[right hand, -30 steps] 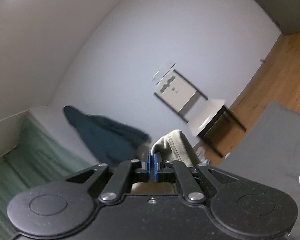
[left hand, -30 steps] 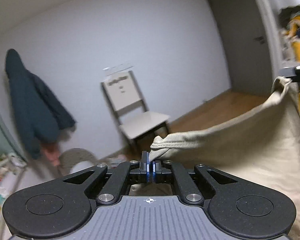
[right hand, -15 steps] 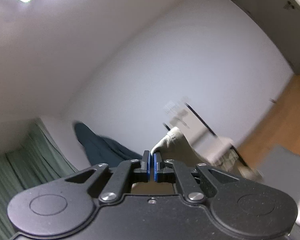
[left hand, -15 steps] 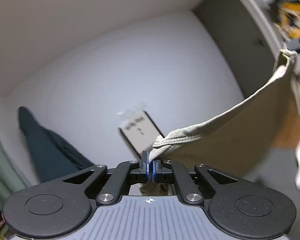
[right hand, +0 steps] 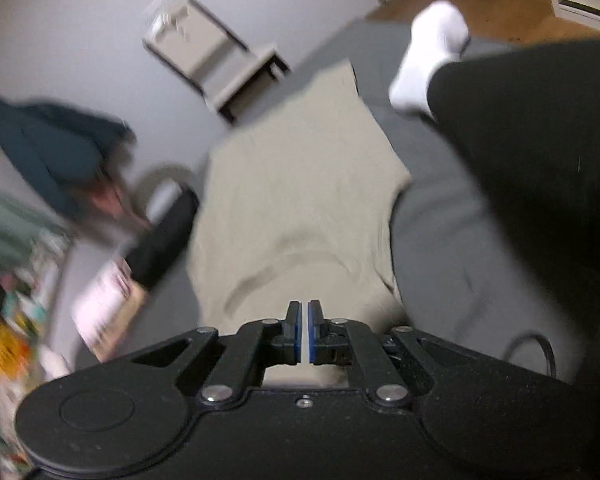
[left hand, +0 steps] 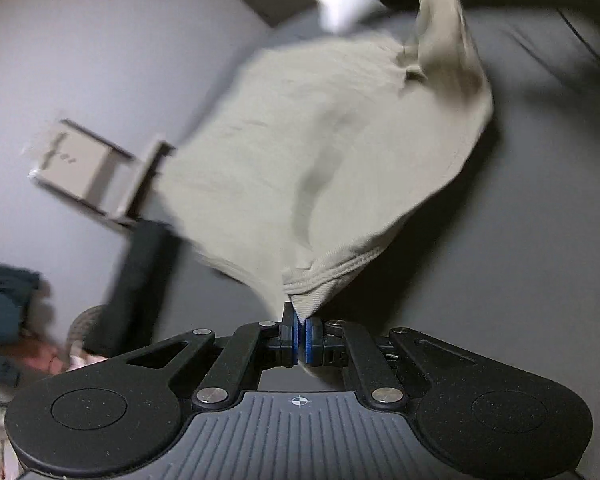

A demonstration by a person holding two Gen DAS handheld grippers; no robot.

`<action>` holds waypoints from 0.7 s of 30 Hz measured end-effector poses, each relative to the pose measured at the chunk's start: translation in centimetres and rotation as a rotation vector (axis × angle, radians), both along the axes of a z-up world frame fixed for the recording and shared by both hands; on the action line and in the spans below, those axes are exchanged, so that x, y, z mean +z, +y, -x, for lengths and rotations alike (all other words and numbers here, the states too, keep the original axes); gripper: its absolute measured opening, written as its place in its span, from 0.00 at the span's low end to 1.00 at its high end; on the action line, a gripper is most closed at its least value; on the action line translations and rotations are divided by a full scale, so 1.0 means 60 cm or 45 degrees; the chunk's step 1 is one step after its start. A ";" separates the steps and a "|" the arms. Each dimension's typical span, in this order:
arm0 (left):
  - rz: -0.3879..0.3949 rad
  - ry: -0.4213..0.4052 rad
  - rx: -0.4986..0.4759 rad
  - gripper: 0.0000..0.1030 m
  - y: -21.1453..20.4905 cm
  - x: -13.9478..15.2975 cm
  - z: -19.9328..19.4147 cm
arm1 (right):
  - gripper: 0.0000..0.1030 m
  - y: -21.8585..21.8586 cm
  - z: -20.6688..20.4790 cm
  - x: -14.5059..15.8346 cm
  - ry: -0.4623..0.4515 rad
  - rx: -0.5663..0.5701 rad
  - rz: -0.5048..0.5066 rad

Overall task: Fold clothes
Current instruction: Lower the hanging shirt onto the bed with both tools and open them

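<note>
The garment (left hand: 320,152) is a beige knit piece with a ribbed hem band along one edge. In the left wrist view it spreads outward from the left gripper (left hand: 299,338) over a grey surface (left hand: 520,208), billowing in the middle, with one far corner raised and twisted near the top of the frame. The fabric is plain, without print, and carries soft creases. Motion blur softens its outline.

The left fingers (left hand: 288,336) are pressed together on the ribbed hem, pinching a bunched corner of it.

In the right wrist view the garment (right hand: 300,184) lies flatter on the same grey surface (right hand: 452,248), extending away from the right gripper (right hand: 304,330). A curved seam line crosses it close to the gripper. The right fingers (right hand: 293,332) stand almost closed with a narrow gap; pale material shows in the gap, so they appear to grip the near edge, though blur prevents confirmation.

A person's dark-trousered leg (right hand: 532,128) and white sock (right hand: 432,52) rest on the grey surface just beside the garment.
</note>
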State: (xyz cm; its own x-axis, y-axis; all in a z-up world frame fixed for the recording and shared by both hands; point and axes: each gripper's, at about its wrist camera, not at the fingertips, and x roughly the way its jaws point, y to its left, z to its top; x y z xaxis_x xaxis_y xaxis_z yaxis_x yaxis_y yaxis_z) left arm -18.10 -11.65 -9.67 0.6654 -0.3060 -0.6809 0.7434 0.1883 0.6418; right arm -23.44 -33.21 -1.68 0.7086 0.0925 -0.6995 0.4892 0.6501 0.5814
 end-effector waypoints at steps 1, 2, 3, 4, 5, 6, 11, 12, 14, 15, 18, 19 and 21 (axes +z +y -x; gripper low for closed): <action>-0.026 -0.028 -0.034 0.03 0.004 -0.016 0.021 | 0.04 0.002 0.008 -0.011 0.036 0.012 0.001; -0.040 -0.051 -0.057 0.03 0.008 -0.025 0.033 | 0.04 0.006 0.010 -0.018 0.073 0.022 0.015; -0.048 -0.070 -0.071 0.03 0.011 -0.029 0.038 | 0.04 0.014 0.010 -0.018 0.093 0.049 0.053; -0.055 -0.089 -0.086 0.03 0.013 -0.034 0.044 | 0.04 0.021 0.011 -0.019 0.114 0.077 0.090; -0.050 -0.099 -0.088 0.03 0.015 -0.033 0.045 | 0.04 0.029 0.012 -0.020 0.135 0.105 0.128; -0.036 -0.102 -0.081 0.03 0.016 -0.027 0.044 | 0.05 0.037 0.013 -0.020 0.156 0.133 0.166; 0.040 -0.121 -0.032 0.03 0.035 -0.011 0.029 | 0.24 0.069 -0.001 -0.008 0.211 0.271 0.336; 0.048 -0.115 -0.019 0.03 0.035 -0.011 0.029 | 0.27 0.073 -0.003 -0.006 0.220 0.293 0.351; 0.072 -0.104 0.015 0.03 0.037 -0.011 0.030 | 0.28 0.074 -0.017 -0.014 0.254 0.293 0.368; 0.100 -0.095 0.039 0.03 0.038 -0.009 0.032 | 0.32 0.074 -0.021 -0.014 0.271 0.291 0.374; 0.183 -0.080 0.090 0.04 0.040 0.004 0.035 | 0.49 0.077 -0.021 -0.012 0.330 0.289 0.433; 0.216 -0.076 0.111 0.04 0.044 0.013 0.037 | 0.55 0.080 -0.019 -0.011 0.349 0.285 0.458; 0.296 -0.061 0.170 0.04 0.058 0.033 0.039 | 0.63 0.088 -0.009 -0.003 0.354 0.282 0.462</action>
